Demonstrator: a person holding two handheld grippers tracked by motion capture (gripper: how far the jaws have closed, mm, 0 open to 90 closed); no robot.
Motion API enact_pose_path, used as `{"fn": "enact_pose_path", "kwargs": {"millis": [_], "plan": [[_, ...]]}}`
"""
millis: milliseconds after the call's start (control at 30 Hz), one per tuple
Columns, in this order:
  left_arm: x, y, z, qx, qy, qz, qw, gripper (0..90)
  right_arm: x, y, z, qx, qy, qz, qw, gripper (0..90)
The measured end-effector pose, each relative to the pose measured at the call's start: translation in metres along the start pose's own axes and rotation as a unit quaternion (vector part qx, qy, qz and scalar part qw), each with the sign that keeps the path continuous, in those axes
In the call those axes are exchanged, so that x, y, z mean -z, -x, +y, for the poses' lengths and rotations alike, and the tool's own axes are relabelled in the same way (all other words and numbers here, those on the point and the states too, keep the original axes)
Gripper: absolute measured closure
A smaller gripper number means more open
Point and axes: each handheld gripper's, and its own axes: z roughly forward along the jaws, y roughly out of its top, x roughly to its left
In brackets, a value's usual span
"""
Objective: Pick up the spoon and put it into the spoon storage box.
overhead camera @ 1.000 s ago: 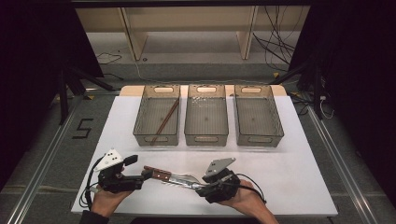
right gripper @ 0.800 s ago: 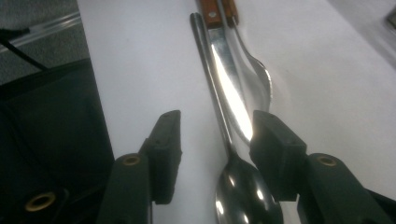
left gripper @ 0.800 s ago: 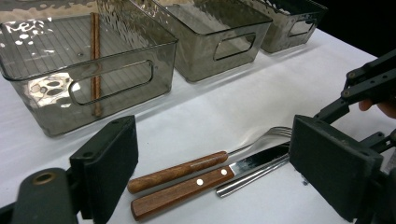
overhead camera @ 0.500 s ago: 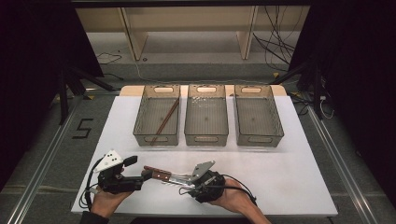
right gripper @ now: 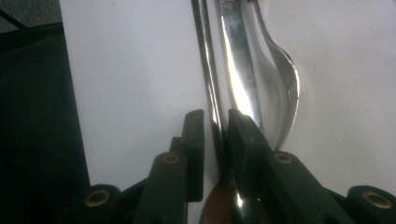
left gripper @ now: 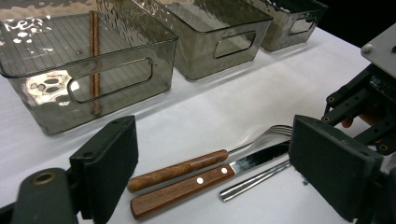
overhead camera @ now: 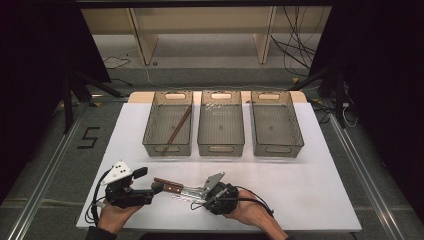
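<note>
White tabletop [overhead camera: 310,200], dark room: right gripper [right gripper: 215,122] closing on all-metal utensil [right gripper: 208,70].

Its jaws have just been narrowing, the steel handle between the pads, still a sliver of gap, so pickup looks imminent. Knife [left gripper: 205,179] and fork [left gripper: 187,168] lie just beside it. Left gripper [left gripper: 212,163] spread wide, straddling their wooden handles. Beyond: three smoked bins [overhead camera: 220,145], chopsticks [overhead camera: 177,127] in the leftmost.
</note>
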Motion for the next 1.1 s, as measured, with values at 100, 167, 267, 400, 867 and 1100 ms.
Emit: {"fn": "enact_pose_path", "kwargs": {"millis": [100, 167, 267, 400, 867, 1100], "plan": [[0.000, 0.000, 0.000, 0.000, 0.000, 0.000, 1.0000, 15.6, 0.000, 0.000, 0.003, 0.002, -0.012, 0.005, 0.9999, 78.0], [0.000, 0.000, 0.000, -0.001, -0.002, -0.001, 1.0000, 15.6, -0.001, 0.001, 0.005, 0.012, -0.017, 0.007, 0.9998, 79.2], [-0.001, 0.000, 0.000, -0.001, -0.003, -0.002, 1.0000, 15.6, -0.001, 0.002, 0.008, 0.019, -0.031, 0.014, 0.9992, 82.3], [-0.001, 0.000, 0.000, -0.001, -0.002, -0.002, 1.0000, 15.6, -0.001, 0.001, 0.011, 0.019, -0.041, 0.019, 0.9988, 84.7], [0.000, -0.001, -0.001, -0.002, 0.000, -0.001, 1.0000, 15.6, -0.001, 0.003, 0.020, 0.021, -0.072, 0.033, 0.9966, 85.9], [0.000, 0.001, -0.001, -0.004, 0.001, 0.000, 1.0000, 15.7, 0.000, -0.002, 0.021, 0.023, -0.080, 0.030, 0.9961, 85.9]]}}
